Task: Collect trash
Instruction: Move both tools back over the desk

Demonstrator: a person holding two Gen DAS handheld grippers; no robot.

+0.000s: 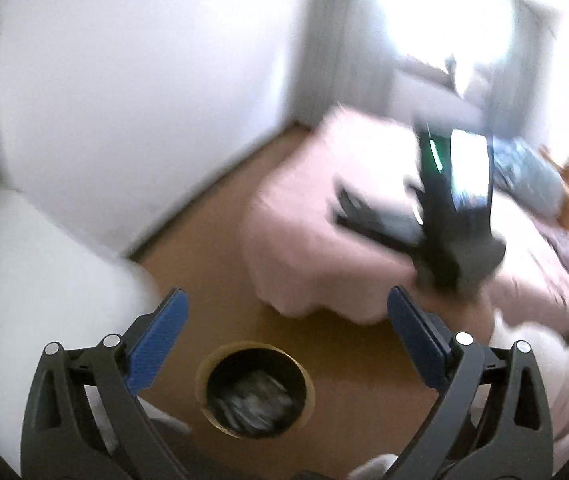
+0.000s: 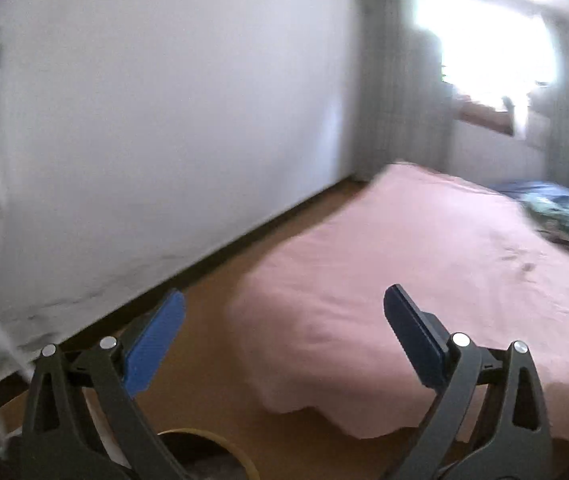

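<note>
Both my grippers are wide open and hold nothing. My left gripper (image 1: 286, 330) hangs over the brown floor (image 1: 348, 364), and right below it stands the round bin (image 1: 255, 389) with crumpled trash (image 1: 254, 402) inside it. My right gripper (image 2: 284, 334) points across the room; in its view the bin's rim (image 2: 220, 442) peeks up at the bottom edge. Close beside the bin is a bed with a pink sheet (image 2: 424, 280) (its corner hangs near the bin). A bunched blue blanket (image 2: 568, 208) lies at the far side of the bed. A white wall (image 2: 164, 120) runs along the other side of the floor. Everything looks blurry.
</note>
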